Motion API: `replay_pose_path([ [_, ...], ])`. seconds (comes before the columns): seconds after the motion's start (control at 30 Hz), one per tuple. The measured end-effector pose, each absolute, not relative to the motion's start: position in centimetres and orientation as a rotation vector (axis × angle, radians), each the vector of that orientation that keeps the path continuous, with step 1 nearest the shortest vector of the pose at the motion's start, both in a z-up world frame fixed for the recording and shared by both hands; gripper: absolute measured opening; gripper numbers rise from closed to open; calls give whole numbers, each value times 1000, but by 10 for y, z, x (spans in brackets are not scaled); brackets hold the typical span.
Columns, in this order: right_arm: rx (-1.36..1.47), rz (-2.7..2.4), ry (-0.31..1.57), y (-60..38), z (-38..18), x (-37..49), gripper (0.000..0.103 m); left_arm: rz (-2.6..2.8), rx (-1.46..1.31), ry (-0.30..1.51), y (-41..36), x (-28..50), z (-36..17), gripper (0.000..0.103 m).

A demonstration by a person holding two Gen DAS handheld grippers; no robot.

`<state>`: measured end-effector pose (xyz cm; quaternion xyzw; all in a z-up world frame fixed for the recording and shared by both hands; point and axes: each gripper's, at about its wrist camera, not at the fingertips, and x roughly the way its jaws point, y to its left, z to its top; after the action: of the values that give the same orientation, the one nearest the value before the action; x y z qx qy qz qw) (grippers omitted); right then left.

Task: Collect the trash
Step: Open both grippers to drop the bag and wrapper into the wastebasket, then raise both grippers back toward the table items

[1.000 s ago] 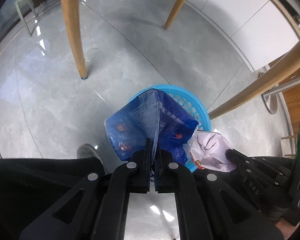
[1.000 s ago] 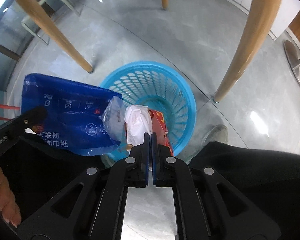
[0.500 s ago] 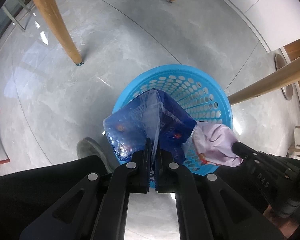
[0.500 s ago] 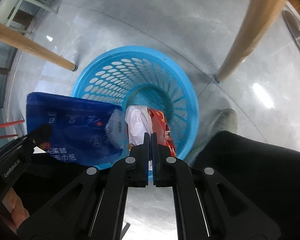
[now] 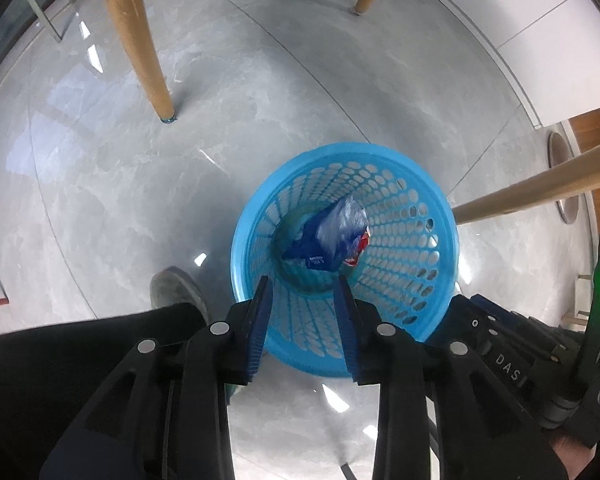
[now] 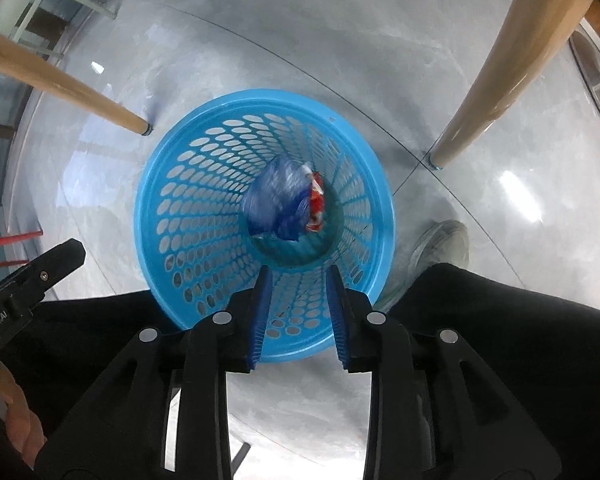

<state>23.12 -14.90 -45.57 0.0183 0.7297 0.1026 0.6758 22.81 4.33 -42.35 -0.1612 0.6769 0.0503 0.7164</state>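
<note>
A blue perforated plastic basket (image 5: 432,216) stands on the grey floor; it also shows in the right wrist view (image 6: 172,184). Inside it lie a blue plastic wrapper (image 5: 328,240) and a red and white wrapper (image 5: 360,246). In the right wrist view the blue wrapper (image 6: 278,200) and the red wrapper (image 6: 316,204) look blurred. My left gripper (image 5: 304,292) is open and empty above the basket's near rim. My right gripper (image 6: 298,284) is open and empty above the near rim too.
Wooden table legs stand around the basket (image 5: 134,40) (image 5: 540,192) (image 6: 508,64) (image 6: 60,84). The person's shoe (image 5: 172,288) (image 6: 440,244) and dark trousers are beside the basket. White cabinets (image 5: 520,20) line the far right.
Both grippers opened. The blue wrapper left my left gripper and the red and white wrapper left my right gripper; both dropped into the basket.
</note>
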Motion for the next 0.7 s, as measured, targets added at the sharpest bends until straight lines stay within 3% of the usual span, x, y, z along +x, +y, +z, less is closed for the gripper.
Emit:
replay_pose_path([
  [0.13,36,248,1614,-153,-432,220,36,113,-365,1479,47,217,-409,31],
  [0.4,-78,324,1528,-152,-378,188,37,132,-371,1434,50,183,-370,34],
  [0.5,-57,334,1492,-160,-353,179,47,118,-407,1395,53,162,-349,44],
  [0.63,-46,343,1456,-166,-321,164,49,102,-399,1336,56,135,-316,53],
  [0.7,-50,351,1418,-170,-303,152,56,106,-366,1288,59,122,-299,59],
])
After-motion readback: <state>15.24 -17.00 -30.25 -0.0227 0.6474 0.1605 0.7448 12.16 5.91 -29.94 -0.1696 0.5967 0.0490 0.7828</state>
